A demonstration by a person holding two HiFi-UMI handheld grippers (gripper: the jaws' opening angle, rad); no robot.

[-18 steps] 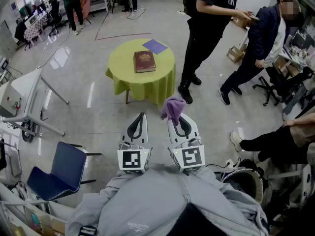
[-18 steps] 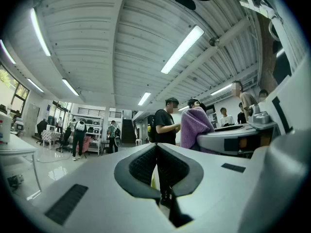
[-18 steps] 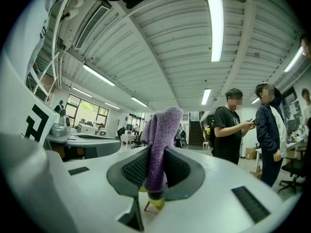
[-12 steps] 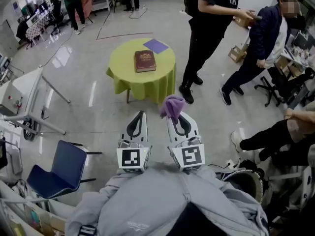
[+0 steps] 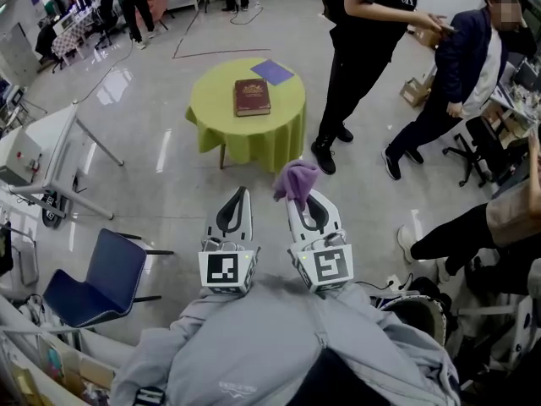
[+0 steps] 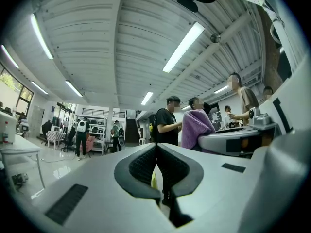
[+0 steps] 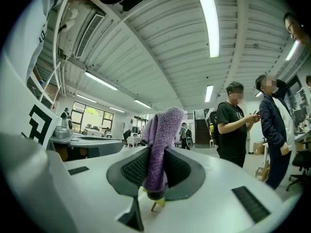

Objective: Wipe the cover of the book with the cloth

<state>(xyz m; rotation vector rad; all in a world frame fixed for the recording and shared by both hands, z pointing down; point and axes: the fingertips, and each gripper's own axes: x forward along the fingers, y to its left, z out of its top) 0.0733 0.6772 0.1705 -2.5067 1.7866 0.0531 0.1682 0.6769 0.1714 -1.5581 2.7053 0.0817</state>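
We see the book well ahead on the desk, lengthwise away; right tongs pinch the cloth, left tongs closed, empty.

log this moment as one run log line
stage: wipe not started | right gripper: shut on fuzzy purple cloth | left gripper: shut, empty | dark red hardcover book: flat on round yellow-green table, apart from grippers

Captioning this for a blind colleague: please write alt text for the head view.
Seen from above, the right gripper holds a purple cloth in its jaws beside the shut, empty left gripper. Ahead stands a round table draped in yellow-green, bearing a closed dark red book and a flat purple square; two people stand at right.
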